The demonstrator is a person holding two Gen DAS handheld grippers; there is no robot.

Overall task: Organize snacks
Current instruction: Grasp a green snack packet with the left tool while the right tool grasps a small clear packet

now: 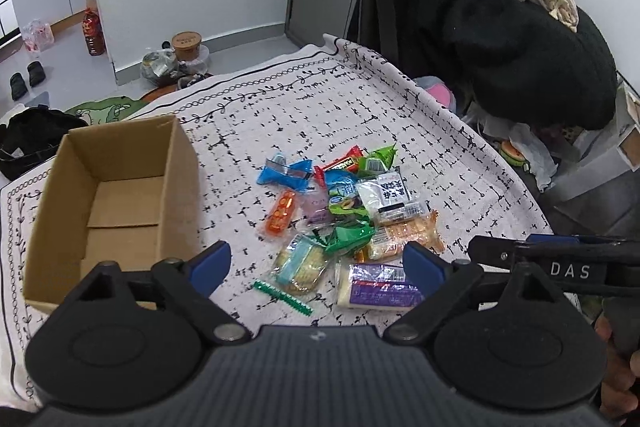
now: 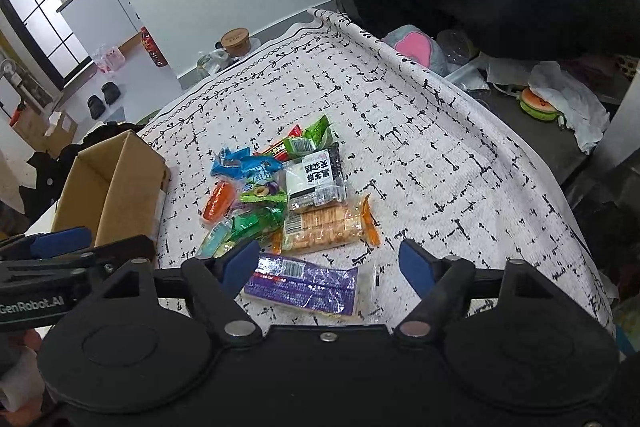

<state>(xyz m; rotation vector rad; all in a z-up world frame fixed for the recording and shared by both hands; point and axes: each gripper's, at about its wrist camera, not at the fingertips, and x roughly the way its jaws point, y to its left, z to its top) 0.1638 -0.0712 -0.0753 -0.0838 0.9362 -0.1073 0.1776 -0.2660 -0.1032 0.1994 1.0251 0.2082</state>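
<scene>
A pile of several wrapped snacks [image 1: 348,203] lies in the middle of the patterned tablecloth [image 1: 312,107]. An empty cardboard box [image 1: 116,195] stands open to its left. My left gripper [image 1: 318,265] hovers open over the near edge of the pile, above a clear cracker pack [image 1: 300,265] and a purple packet [image 1: 380,289]. My right gripper [image 2: 330,263] is open too, its blue pads on either side of the purple packet [image 2: 304,287] without touching it. An orange-edged cracker pack [image 2: 324,227] lies just beyond. The snack pile [image 2: 280,187] and the box [image 2: 112,191] show in the right wrist view as well.
Black coats [image 1: 500,39] hang behind the table on the right. Clutter with a burger-shaped toy [image 2: 538,105] fills a shelf past the table's right edge. Bottles, a tub [image 1: 186,45] and slippers [image 1: 26,79] sit on the floor at the back left.
</scene>
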